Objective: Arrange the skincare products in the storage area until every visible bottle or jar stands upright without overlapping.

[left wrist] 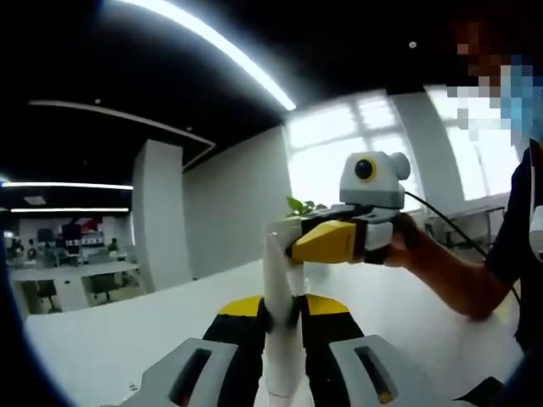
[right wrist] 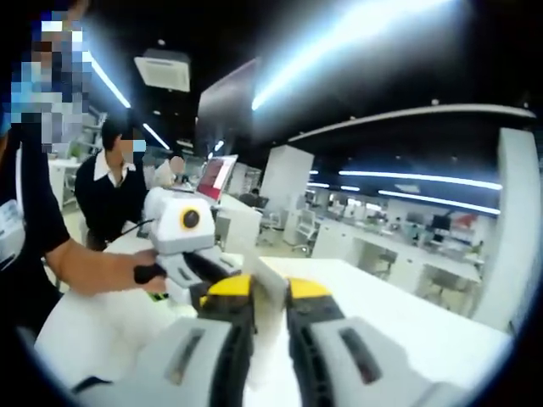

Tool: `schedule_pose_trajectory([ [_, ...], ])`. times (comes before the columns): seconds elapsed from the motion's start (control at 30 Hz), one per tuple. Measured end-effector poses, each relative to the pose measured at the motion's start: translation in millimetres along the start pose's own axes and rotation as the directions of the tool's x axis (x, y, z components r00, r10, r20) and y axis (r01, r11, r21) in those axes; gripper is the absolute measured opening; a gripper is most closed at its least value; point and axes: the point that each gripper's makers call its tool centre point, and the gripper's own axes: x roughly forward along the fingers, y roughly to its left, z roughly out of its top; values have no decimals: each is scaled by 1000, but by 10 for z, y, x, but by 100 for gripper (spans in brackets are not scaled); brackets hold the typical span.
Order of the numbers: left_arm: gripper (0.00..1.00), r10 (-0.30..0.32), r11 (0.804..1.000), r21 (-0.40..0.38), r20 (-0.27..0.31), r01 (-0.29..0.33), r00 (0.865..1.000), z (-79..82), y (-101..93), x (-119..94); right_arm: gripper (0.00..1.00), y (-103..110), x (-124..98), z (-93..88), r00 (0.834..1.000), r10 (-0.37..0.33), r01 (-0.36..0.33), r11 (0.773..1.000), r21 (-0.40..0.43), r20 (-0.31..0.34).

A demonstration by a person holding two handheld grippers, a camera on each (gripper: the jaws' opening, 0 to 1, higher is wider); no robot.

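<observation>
A white skincare tube (left wrist: 282, 280) is held in the air above the white table (left wrist: 110, 339). My left gripper (left wrist: 284, 312) is shut on its lower part, the black and yellow jaws pressing both sides. My right gripper (left wrist: 294, 243) comes in from the right and its yellow jaws close on the tube's top end. In the right gripper view the same white tube (right wrist: 268, 326) sits clamped in my right gripper (right wrist: 270, 295), and the left gripper (right wrist: 212, 273) meets it from the left. Neither view makes the tube's cap or label clear.
A person's hand (left wrist: 405, 244) and forearm (right wrist: 89, 267) hold the grippers over the table (right wrist: 399, 326). Another person in a dark top (right wrist: 110, 199) sits behind, near a laptop (right wrist: 217, 176). Green leaves (left wrist: 300, 205) stand at the table's far edge, with office desks (left wrist: 68, 275) beyond.
</observation>
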Motion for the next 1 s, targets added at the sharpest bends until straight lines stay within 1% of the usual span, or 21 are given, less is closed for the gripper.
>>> schedule_pose_trajectory([
  [0.4,15,-21,1000,-20,-45,20,999,-116,36,69,12,-69,9,-140,999,-15,16,1000,27,-46],
  [0.73,15,-22,999,-51,-60,19,998,-239,83,132,12,-100,21,-286,996,-24,28,999,42,-90],
  [1.0,15,-23,998,-54,-84,19,996,-325,98,172,12,-107,11,-400,991,-26,33,998,56,-130],
])
